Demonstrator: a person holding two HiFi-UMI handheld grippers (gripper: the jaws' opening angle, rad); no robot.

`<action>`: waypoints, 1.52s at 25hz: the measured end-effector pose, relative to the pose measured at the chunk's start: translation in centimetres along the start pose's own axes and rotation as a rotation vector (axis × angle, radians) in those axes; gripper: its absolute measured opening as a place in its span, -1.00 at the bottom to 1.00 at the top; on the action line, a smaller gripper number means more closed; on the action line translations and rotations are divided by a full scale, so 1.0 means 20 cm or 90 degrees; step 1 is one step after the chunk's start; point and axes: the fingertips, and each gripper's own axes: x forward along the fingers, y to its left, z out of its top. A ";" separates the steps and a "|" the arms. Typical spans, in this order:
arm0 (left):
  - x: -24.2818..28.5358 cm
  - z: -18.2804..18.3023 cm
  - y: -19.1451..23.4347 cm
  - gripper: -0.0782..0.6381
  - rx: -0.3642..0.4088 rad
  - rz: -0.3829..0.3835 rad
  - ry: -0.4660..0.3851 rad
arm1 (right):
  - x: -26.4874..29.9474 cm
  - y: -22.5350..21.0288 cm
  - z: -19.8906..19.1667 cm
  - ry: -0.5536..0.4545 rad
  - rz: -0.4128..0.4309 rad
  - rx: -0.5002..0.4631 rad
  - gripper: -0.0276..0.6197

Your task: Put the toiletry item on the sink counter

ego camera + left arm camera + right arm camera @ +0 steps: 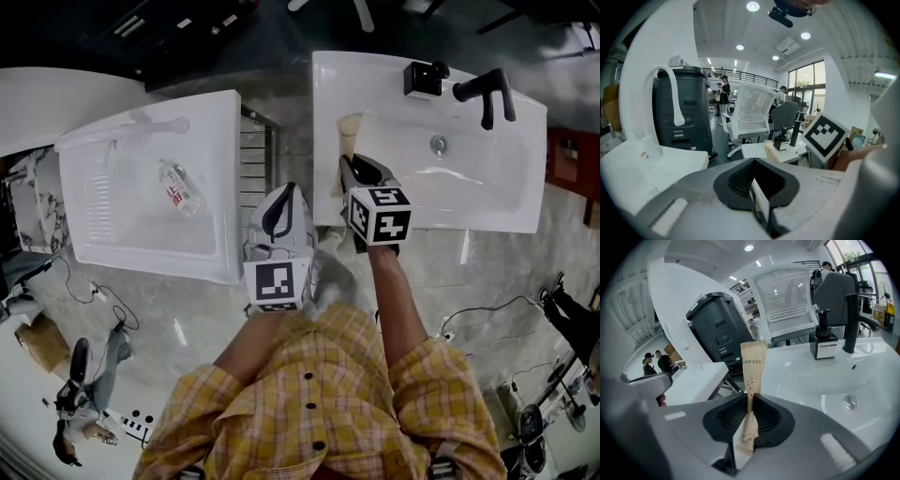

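The toiletry item is a slim tan paper toothbrush packet (753, 364). My right gripper (750, 397) is shut on its lower part, so the packet stands upright out of the jaws. In the head view the right gripper (350, 164) holds the packet (348, 134) over the left rim of the white sink counter (328, 84). My left gripper (285, 190) hovers over the gap between the two sinks. Its jaws (752, 176) are shut with nothing between them.
A black faucet (486, 94) and a black-and-white soap dispenser (424, 79) stand at the back of the right sink, with the drain (849, 402) in its basin. A second white sink (141, 234) to the left holds a plastic bottle (181, 187). Cables lie on the floor.
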 end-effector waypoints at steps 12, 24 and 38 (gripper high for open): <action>0.02 -0.03 0.00 -0.78 0.008 -0.008 0.009 | 0.21 -0.06 -0.06 0.037 -0.006 0.077 -0.77; -0.02 -0.04 0.04 -0.78 0.014 -0.008 0.009 | 0.23 -0.05 -0.06 0.021 -0.005 0.131 -0.46; -0.14 0.08 0.03 -0.78 0.007 -0.020 -0.025 | 0.00 0.03 0.11 -0.061 -0.009 0.094 -0.39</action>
